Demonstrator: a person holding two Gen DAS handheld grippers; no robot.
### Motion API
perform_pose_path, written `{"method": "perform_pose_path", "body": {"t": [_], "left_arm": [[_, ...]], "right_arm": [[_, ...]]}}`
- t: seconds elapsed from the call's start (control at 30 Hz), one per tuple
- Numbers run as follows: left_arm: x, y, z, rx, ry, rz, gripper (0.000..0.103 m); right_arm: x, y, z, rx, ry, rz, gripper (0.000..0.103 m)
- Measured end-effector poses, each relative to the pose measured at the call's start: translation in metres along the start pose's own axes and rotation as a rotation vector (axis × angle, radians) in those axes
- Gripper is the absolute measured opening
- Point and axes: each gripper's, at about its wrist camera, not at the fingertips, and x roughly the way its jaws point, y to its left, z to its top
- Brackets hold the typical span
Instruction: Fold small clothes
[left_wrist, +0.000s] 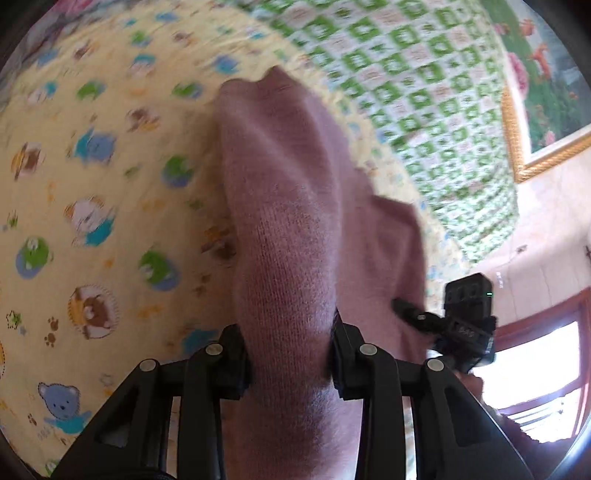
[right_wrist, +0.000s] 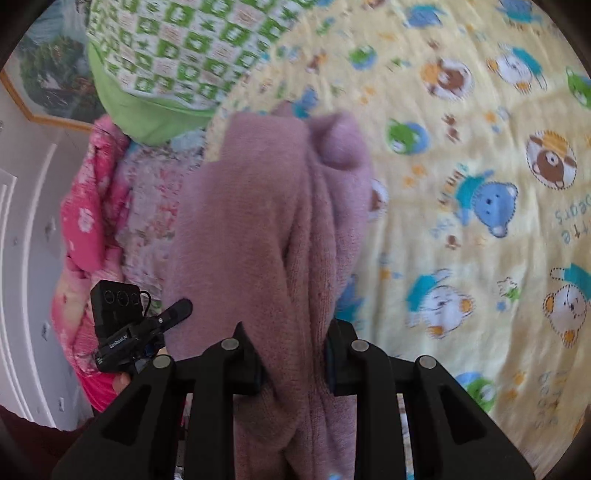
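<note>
claws: left claw (left_wrist: 290, 363) clamps mauve knit garment (left_wrist: 284, 206) | right claw (right_wrist: 293, 363) clamps it too

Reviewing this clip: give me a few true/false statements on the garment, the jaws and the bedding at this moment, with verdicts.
1. Both grippers grip the same mauve knit garment. True: the left gripper and the right gripper each have its fabric between their jaws.
2. The garment lies flat and folded on the sheet. False: it hangs bunched from the jaws, above the sheet.
3. The yellow sheet is printed with cartoon bears. True.
4. The right gripper's jaws stand open and empty. False: they are clamped on the garment.
5. A green checked quilt lies on the bed beyond the garment. True.
6. The garment is blue denim. False: it is mauve knit.
</note>
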Motion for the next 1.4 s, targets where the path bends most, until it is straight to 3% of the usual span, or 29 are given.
{"method": "perform_pose_path", "body": {"t": [0.1, 0.23, 0.33, 0.6, 0.83, 1.07, 1.1, 1.13, 1.3, 1.4], "left_arm": [[0.007, 0.015, 0.002, -0.043, 0.001, -0.007, 0.040], [0.009, 0.011, 0.002, -0.033, 0.016, 0.034, 0.047], [0.000, 0.002, 0.000, -0.017, 0.020, 0.063, 0.049], [-0.042, -0.001, -0.027, 0.011, 0.032, 0.103, 0.056], [-0.062, 0.009, -0.063, -0.013, 0.061, 0.092, 0.058], [-0.060, 0.001, -0.072, 0.002, 0.072, 0.073, 0.058], [-0.059, -0.001, -0.072, 0.011, 0.075, 0.076, 0.058], [-0.056, -0.002, -0.072, 0.021, 0.079, 0.080, 0.058], [-0.045, -0.009, -0.068, 0.040, 0.090, 0.099, 0.058], [-0.034, -0.010, -0.073, 0.060, 0.118, 0.115, 0.059]], "right_arm": [[0.004, -0.006, 0.004, 0.003, 0.014, -0.004, 0.026], [0.000, -0.001, 0.005, 0.013, 0.008, -0.038, 0.035], [-0.014, 0.011, -0.001, -0.001, -0.025, -0.103, 0.041], [-0.069, 0.031, -0.040, -0.006, -0.138, -0.126, 0.042], [-0.068, 0.050, -0.077, -0.074, -0.105, -0.147, 0.042], [-0.049, 0.061, -0.083, -0.144, -0.065, -0.202, 0.041], [-0.047, 0.059, -0.082, -0.143, -0.062, -0.204, 0.032], [-0.045, 0.058, -0.081, -0.136, -0.058, -0.205, 0.006], [-0.071, 0.048, -0.075, -0.099, -0.159, -0.183, 0.006], [-0.065, 0.035, -0.077, -0.105, -0.117, -0.235, 0.006]]}}
